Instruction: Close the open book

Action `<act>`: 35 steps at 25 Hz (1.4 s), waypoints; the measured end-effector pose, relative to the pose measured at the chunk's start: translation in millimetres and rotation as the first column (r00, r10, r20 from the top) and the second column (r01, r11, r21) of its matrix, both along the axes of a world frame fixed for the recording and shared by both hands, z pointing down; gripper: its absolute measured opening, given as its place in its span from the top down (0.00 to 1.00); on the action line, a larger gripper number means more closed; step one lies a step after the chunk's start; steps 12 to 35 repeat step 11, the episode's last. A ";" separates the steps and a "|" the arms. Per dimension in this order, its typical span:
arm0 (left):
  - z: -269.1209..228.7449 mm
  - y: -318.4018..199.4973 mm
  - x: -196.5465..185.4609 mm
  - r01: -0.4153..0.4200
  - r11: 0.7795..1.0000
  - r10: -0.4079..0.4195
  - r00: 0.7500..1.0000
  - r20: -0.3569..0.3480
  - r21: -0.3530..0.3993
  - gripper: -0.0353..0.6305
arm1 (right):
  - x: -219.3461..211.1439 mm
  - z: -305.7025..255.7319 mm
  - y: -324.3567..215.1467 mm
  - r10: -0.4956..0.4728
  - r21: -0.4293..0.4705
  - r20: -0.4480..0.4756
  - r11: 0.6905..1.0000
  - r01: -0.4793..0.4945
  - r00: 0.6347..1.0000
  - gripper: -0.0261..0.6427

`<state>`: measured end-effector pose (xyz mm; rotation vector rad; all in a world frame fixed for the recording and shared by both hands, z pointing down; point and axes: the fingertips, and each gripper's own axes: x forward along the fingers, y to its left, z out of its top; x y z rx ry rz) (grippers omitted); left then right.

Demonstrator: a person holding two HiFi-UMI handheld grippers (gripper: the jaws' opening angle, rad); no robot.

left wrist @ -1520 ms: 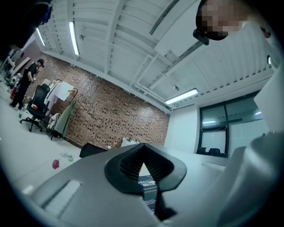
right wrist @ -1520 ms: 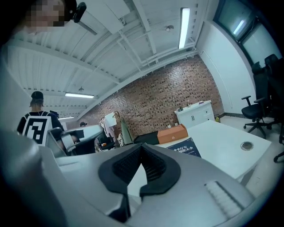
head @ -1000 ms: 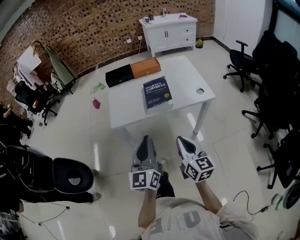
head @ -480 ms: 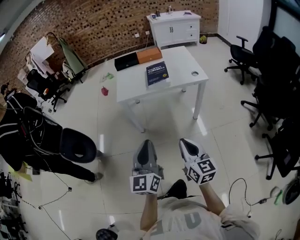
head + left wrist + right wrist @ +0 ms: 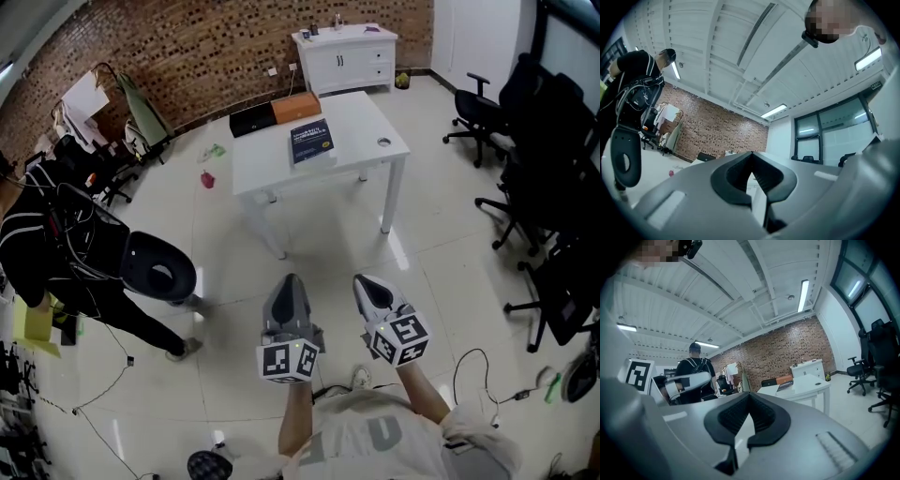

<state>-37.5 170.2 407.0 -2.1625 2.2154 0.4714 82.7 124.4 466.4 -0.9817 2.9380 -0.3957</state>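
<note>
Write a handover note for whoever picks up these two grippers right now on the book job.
Left gripper: jaws shut, nothing between them.
Right gripper: jaws shut, also empty.
Both are held side by side over the floor, well back from the table.
Book: lies closed, cover up, on the table, in front of a black box and an orange box.
Done: the book looks closed.
Left: nothing visible; check from closer that the cover sits flat.
</note>
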 end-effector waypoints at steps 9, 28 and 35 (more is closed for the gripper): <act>-13.4 12.7 5.0 0.000 0.999 -0.002 1.000 0.021 0.053 0.93 | 0.3 -13.6 10.2 0.007 0.026 0.019 1.000 -0.007 1.000 0.96; -16.4 13.4 7.3 -0.002 0.998 0.000 0.999 0.035 0.059 0.93 | 1.9 -16.6 10.0 0.012 0.035 0.023 0.999 -0.013 1.000 0.96; -16.4 13.4 7.3 -0.002 0.998 0.000 0.999 0.035 0.059 0.93 | 1.9 -16.6 10.0 0.012 0.035 0.023 0.999 -0.013 1.000 0.96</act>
